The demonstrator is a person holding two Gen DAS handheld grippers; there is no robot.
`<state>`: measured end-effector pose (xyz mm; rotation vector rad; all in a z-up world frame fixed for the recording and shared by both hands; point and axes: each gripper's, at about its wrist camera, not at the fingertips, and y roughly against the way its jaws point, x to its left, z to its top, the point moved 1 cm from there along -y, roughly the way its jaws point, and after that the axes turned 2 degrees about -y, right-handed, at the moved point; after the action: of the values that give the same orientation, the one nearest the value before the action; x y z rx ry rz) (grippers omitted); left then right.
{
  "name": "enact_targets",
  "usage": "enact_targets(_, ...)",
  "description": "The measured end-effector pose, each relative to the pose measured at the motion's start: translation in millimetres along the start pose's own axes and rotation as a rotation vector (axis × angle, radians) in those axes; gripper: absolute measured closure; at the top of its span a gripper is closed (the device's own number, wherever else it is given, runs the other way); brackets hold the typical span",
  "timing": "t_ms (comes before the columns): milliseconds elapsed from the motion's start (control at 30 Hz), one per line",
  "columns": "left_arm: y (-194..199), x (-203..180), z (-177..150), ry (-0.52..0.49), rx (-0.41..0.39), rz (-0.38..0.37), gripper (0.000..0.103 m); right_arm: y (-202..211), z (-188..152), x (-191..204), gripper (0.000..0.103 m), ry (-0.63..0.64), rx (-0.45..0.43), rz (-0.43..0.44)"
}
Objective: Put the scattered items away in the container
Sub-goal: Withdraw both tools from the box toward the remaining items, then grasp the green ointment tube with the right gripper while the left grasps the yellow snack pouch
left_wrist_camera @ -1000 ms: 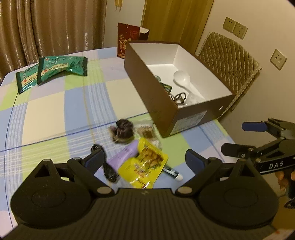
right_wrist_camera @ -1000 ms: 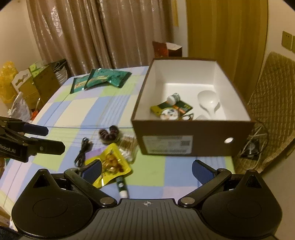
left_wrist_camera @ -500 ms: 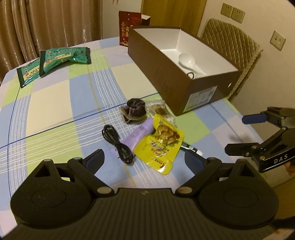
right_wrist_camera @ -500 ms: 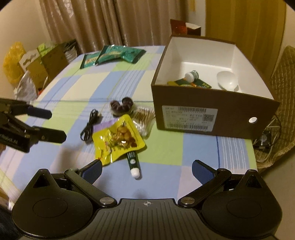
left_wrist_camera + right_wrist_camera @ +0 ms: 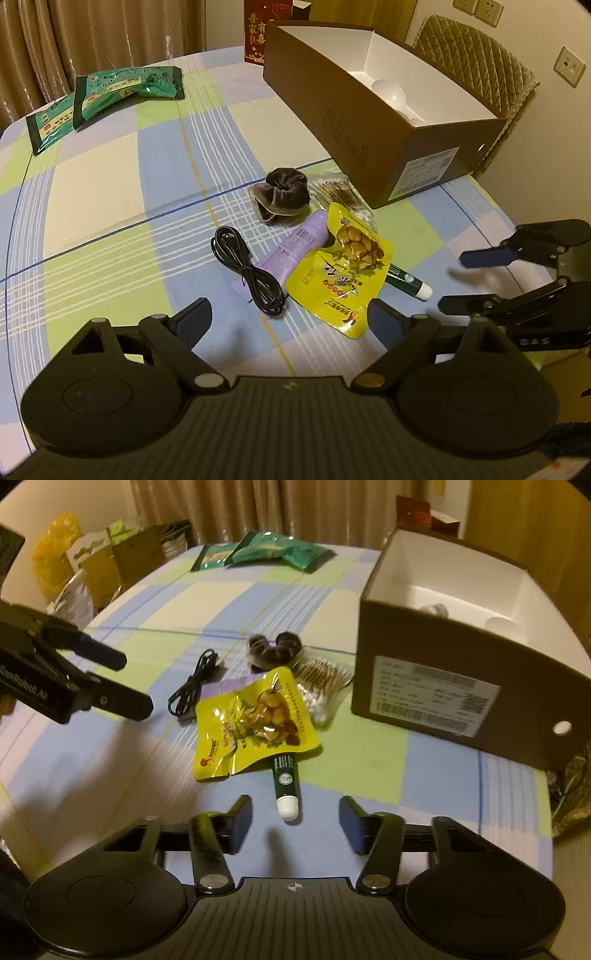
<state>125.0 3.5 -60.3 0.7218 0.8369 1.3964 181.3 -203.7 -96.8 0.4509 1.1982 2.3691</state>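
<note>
A brown box point(image 5: 369, 147) point(image 5: 443, 657), white inside, stands open with a white spoon point(image 5: 391, 92) in it. Beside it lie a dark scrunchie point(image 5: 288, 188), a cotton swab pack point(image 5: 321, 679), a purple tube point(image 5: 295, 247), a black cable point(image 5: 251, 273), a yellow snack packet point(image 5: 340, 273) point(image 5: 255, 720) and a green tube point(image 5: 404, 278) point(image 5: 284, 775). My left gripper point(image 5: 290, 321) point(image 5: 129, 683) hovers near the cable, wide, closing slightly, holding nothing. My right gripper point(image 5: 295, 812) point(image 5: 456, 282) is closing just above the green tube's white cap, its pads clear of it.
Green packets point(image 5: 125, 85) point(image 5: 269, 552) lie at the far side of the checked tablecloth. A red carton point(image 5: 262, 29) stands behind the box, and a padded chair point(image 5: 476, 48) beyond it. Bags point(image 5: 110, 557) sit off the table's left. The table edge runs close on the right.
Both grippers have sunk toward the pile of items. The right gripper's jaws have narrowed a lot and now sit over the green tube's cap. No item has moved.
</note>
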Motion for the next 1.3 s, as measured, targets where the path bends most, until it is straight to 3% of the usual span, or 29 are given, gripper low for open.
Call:
enact_targets(233,-11.1,7.3,0.2,0.007,0.025,0.008,0.015,-21.8,0.6,5.6,0.072,0.052,0.011,0.007)
enact_targets(367,-15.0,6.0,0.7,-0.006,0.031,0.000,0.016,-30.1,-1.2,6.2,0.091,0.071,0.014,0.002)
enact_targets(633,-22.7,-9.8,4.5,-0.104,0.016,-0.049,0.017,-11.9,-20.7,-9.8,0.091,0.028,0.037,-0.025)
enact_targets(833,-36.0,-35.5,13.0,-0.269,-0.002,-0.102,0.017,10.2,-41.5,-36.2,0.091,-0.053,0.052,-0.083)
enact_targets(967,-51.7,-51.2,18.8,-0.405,0.003,-0.145,0.025,21.0,-50.3,-49.7,0.091,-0.108,0.054,-0.111)
enact_targets(1167,-72.1,-55.5,30.3,-0.535,0.033,-0.189,0.027,27.9,-59.7,-64.5,0.091,-0.170,0.049,-0.133)
enact_targets(1300,-81.6,-56.7,37.0,-0.604,0.070,-0.269,0.034,32.1,-63.9,-71.8,0.091,-0.202,0.046,-0.134)
